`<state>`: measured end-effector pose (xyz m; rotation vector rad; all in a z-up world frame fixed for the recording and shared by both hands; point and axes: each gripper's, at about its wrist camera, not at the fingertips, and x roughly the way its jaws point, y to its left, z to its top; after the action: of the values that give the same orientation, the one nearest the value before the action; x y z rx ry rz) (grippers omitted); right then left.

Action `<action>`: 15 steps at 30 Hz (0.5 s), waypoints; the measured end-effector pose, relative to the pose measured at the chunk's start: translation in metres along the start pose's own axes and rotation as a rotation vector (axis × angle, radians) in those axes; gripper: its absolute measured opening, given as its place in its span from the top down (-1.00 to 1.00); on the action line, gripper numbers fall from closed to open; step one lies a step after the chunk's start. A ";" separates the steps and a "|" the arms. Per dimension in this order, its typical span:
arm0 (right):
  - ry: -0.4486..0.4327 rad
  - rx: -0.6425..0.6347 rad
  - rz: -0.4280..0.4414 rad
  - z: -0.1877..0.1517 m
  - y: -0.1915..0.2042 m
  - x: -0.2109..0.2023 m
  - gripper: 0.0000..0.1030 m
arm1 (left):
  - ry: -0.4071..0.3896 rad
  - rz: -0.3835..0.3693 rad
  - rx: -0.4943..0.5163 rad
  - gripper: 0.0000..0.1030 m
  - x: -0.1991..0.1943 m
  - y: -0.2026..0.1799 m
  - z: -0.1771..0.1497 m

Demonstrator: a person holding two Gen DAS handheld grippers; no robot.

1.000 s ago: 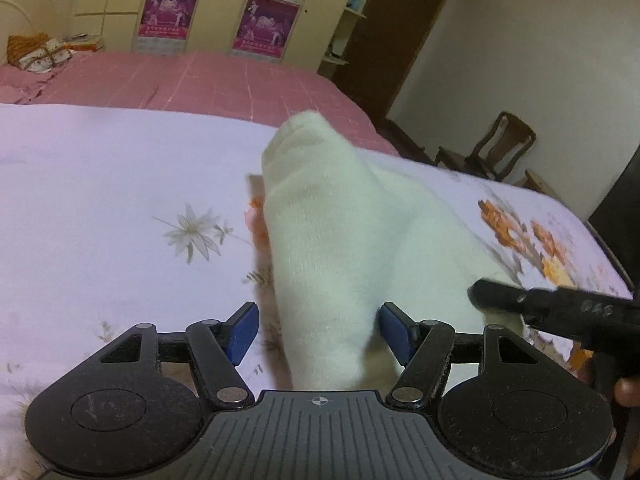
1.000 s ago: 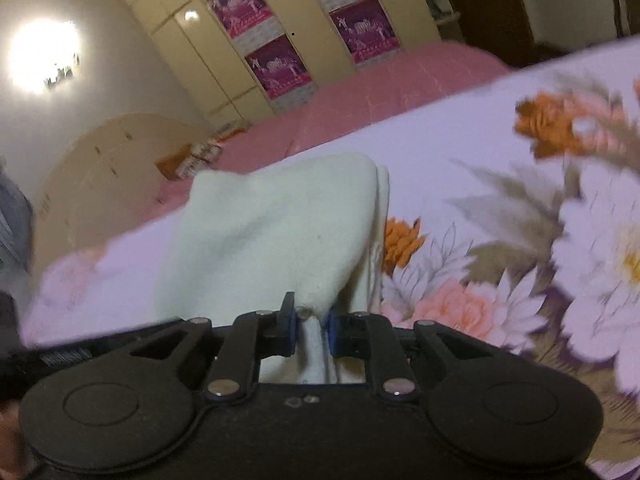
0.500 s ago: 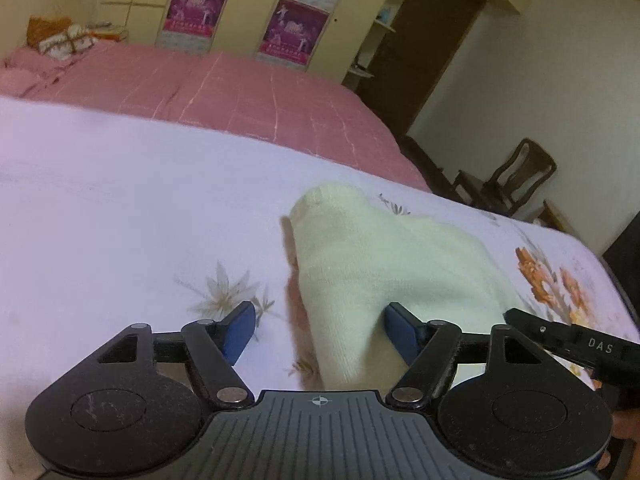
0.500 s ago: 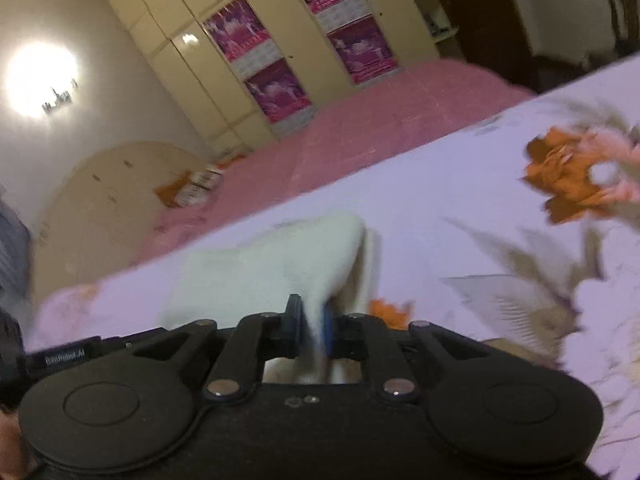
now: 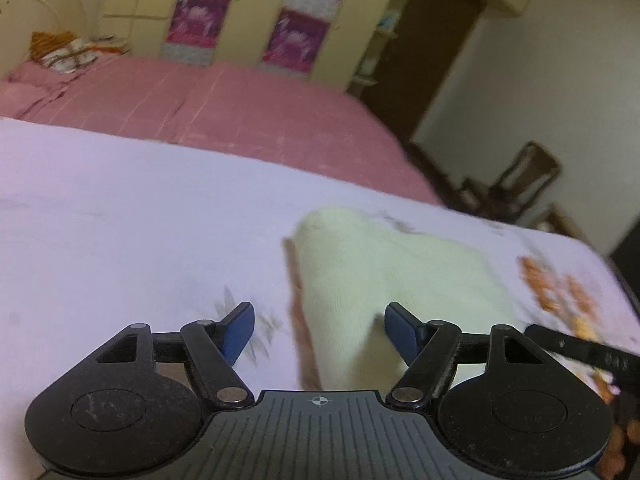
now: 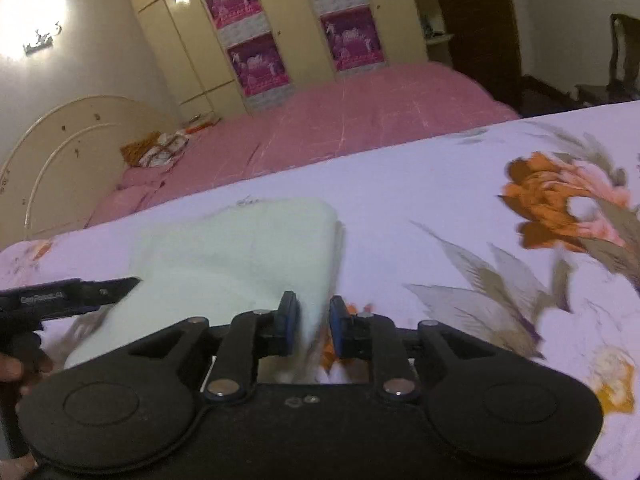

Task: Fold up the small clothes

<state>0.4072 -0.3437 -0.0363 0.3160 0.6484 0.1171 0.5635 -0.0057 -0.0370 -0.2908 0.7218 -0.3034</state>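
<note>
While both cameras look forward along their fingers, a small pale cream garment (image 5: 384,280) lies folded on a lilac floral bedspread (image 5: 120,216), its surface soft and towel-like. In the left wrist view, the left gripper (image 5: 320,326) sits low over the near edge of the garment with its blue-padded jaws spread wide apart; the cloth runs between them, its edge close against the right-hand finger, but nothing is pinched. A strip of pinkish-orange shows along the garment's left edge (whether it is cloth or print is unclear). The black tip of the right gripper pokes in at the far right of this view.

In the right wrist view, the right gripper (image 6: 314,328) has its jaws a small way apart, with the near right corner of the garment (image 6: 240,256) lying in the gap, loose rather than clamped. The left gripper's black body enters from the left edge. Large orange flowers (image 6: 548,204) are printed on the bedspread to the right. Behind lies a pink bed (image 6: 340,120), then cream wardrobes (image 6: 192,40) with purple posters (image 6: 256,64)
</note>
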 end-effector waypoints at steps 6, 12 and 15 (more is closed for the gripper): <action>-0.037 0.041 0.136 -0.044 -0.006 -0.078 0.54 | 0.014 -0.061 0.040 -0.40 -0.055 0.003 -0.059; 0.020 0.104 0.182 -0.085 -0.001 -0.108 0.53 | 0.017 -0.037 0.101 -0.40 -0.090 -0.007 -0.113; 0.033 0.134 0.186 -0.090 0.001 -0.105 0.53 | 0.017 -0.022 0.080 -0.40 -0.099 -0.009 -0.119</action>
<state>0.2687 -0.3420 -0.0433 0.5048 0.6604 0.2580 0.4104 0.0040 -0.0590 -0.2206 0.7220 -0.3557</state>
